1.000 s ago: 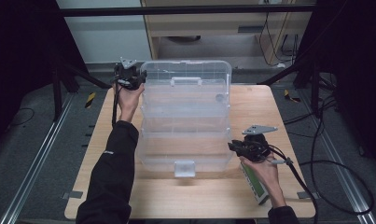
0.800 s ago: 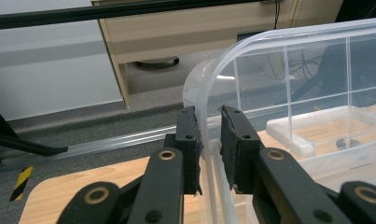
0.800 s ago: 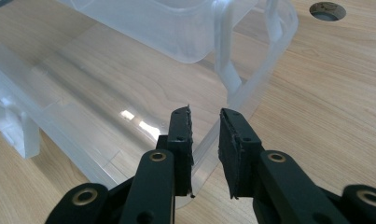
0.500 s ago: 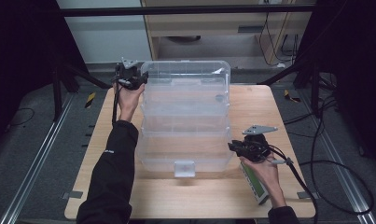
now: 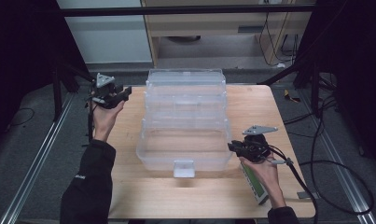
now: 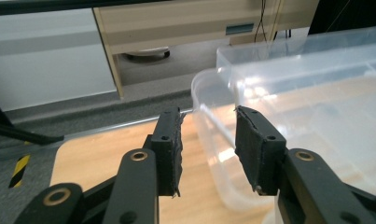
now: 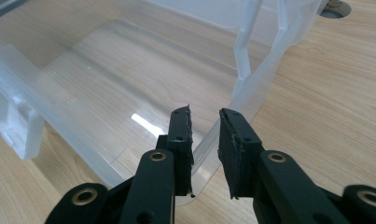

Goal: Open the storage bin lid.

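A clear plastic tiered box (image 5: 185, 116) stands open in the middle of the wooden table (image 5: 143, 200), with a white latch (image 5: 184, 169) on its near wall. My left gripper (image 5: 127, 92) hovers by the box's far left corner. Its jaws have just been opening and stand apart, with nothing pressed between them. In the left gripper view (image 6: 206, 144) the rounded corner of the box (image 6: 316, 102) lies just ahead of the pads. My right gripper (image 5: 231, 147) is at the near right corner. In the right gripper view (image 7: 205, 144) its pads sit on either side of the thin rim of the box (image 7: 106, 84).
A green and white flat object (image 5: 255, 186) lies on the table under the right hand. Cables (image 5: 335, 163) trail over the floor at the right. A wooden cabinet (image 5: 213, 28) stands behind the table, and metal rails (image 5: 31, 172) run along both sides.
My left gripper has let go of the box's far left corner and drawn away to the left, jaws wider. The box's upper tier has settled lower. The right gripper kept still.
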